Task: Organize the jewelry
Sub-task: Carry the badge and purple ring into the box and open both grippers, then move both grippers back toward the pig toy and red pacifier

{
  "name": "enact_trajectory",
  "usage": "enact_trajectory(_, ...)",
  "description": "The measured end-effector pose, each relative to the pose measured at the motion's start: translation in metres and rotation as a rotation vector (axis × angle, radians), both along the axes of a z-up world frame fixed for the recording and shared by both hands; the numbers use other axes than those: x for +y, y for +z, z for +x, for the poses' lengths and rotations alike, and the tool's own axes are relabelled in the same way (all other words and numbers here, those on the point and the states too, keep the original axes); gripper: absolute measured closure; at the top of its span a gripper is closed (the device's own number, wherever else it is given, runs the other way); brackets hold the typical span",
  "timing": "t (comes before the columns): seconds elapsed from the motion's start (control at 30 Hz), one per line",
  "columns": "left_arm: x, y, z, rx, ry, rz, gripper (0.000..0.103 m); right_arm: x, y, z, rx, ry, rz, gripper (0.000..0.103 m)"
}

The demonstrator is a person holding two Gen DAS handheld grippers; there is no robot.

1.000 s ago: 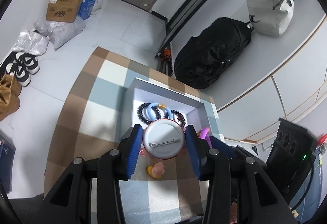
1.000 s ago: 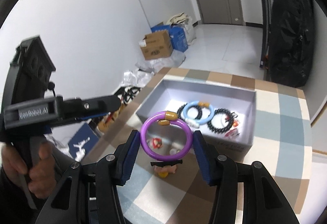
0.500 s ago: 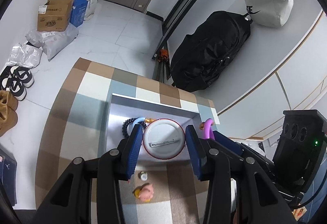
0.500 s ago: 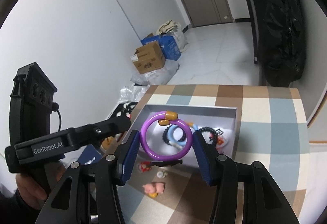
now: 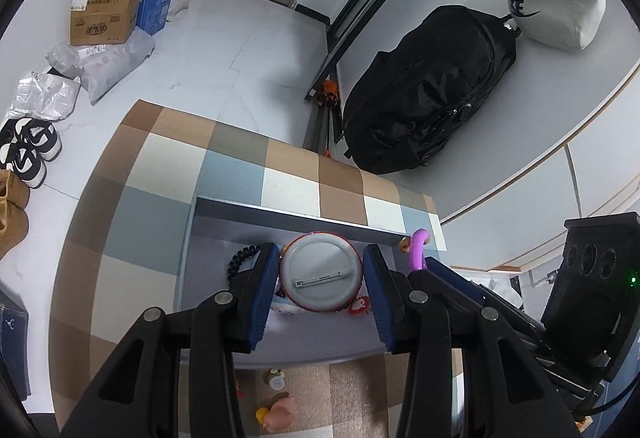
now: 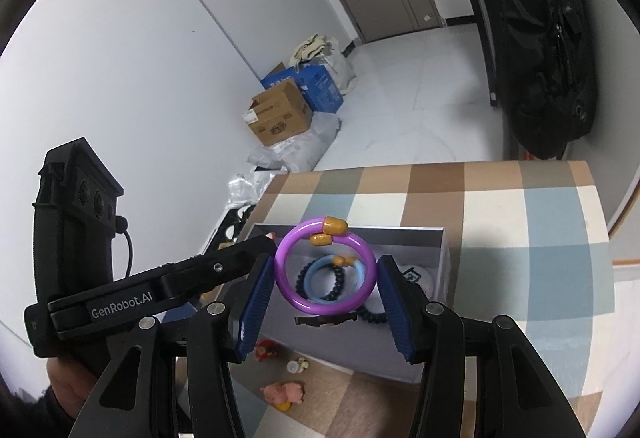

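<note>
left hand-held gripper (image 5: 320, 280) | round badge (image 5: 321, 275) | now over grey box (image 5: 288, 216)

a black backpack (image 5: 432, 86) leans on the wall; cardboard box (image 5: 105, 14), sneakers (image 5: 30, 150) on the floor.

My left gripper (image 5: 321, 280) hangs over the box (image 5: 288, 216) with the round badge (image 5: 321, 275) between its pads; my right gripper (image 6: 325, 290) sits just beside it at three o'clock, the ring bracelet (image 6: 325, 270) between its pads; the box rests on the checked table (image 5: 160, 174); inside lie a beaded bracelet (image 6: 340, 280) and a smaller ring (image 6: 316, 278); on the table at six o'clock of the box lie a pig figure (image 6: 285, 392) and small charms (image 6: 298, 365); a backpack (image 5: 428, 86) stands against the wall at one o'clock; a cardboard carton (image 5: 106, 12) sits at eleven o'clock.
</note>
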State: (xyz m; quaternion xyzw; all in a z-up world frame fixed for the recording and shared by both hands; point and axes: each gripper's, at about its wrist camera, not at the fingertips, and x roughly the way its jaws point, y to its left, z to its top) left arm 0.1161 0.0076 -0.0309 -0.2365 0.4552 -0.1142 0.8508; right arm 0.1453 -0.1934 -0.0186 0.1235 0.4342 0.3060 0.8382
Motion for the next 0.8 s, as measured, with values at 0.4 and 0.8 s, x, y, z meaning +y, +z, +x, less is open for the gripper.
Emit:
enact_trajectory(0.4, 0.011, -0.012, 0.011, 0.056, 0.003, -0.181, 0.037, -0.007, -0.003, 0.008, 0.038, -0.045, 0.015, 0.040)
enact_trajectory(0.8, 0.013, 0.002, 0.002, 0.025, 0.002, -0.155, 0.030, -0.029, 0.004, 0.009, 0.045, -0.126, 0.072, 0.017)
